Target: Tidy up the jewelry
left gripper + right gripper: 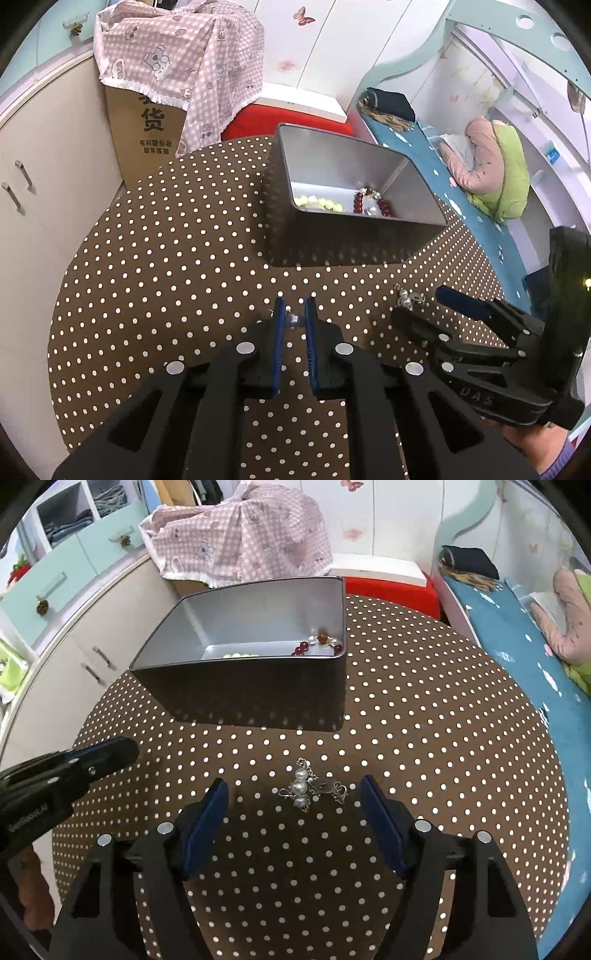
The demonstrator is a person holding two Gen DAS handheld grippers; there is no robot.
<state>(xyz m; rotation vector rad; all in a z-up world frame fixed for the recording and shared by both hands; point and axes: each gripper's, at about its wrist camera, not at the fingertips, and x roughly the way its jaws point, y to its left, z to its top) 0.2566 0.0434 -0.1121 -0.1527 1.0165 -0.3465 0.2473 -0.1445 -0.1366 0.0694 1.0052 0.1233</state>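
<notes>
Table: round top (424, 716) under a brown polka-dot cloth, and it carries everything.
Tin: grey metal box (258, 686) standing open at the far side of the table.
Inside the tin: yellow-green beads (319, 202) and a red bead bracelet (373, 202) on its floor.
Right gripper (295, 794): blue pads spread wide, holding nothing.
Left gripper (294, 314): pads nearly together around a small clear piece (294, 319); whether they grip it I cannot tell.
Pearl brooch (308, 788): lying on the cloth in front of the tin, between the right gripper's pads, untouched.

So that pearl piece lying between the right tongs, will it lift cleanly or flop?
The pearl piece will probably flop: fine chain links trail off its side. Its rounded pearls may slip between the flat pads. It looks small and light, so a nudge would likely skid it across the dotted tablecloth.
</notes>
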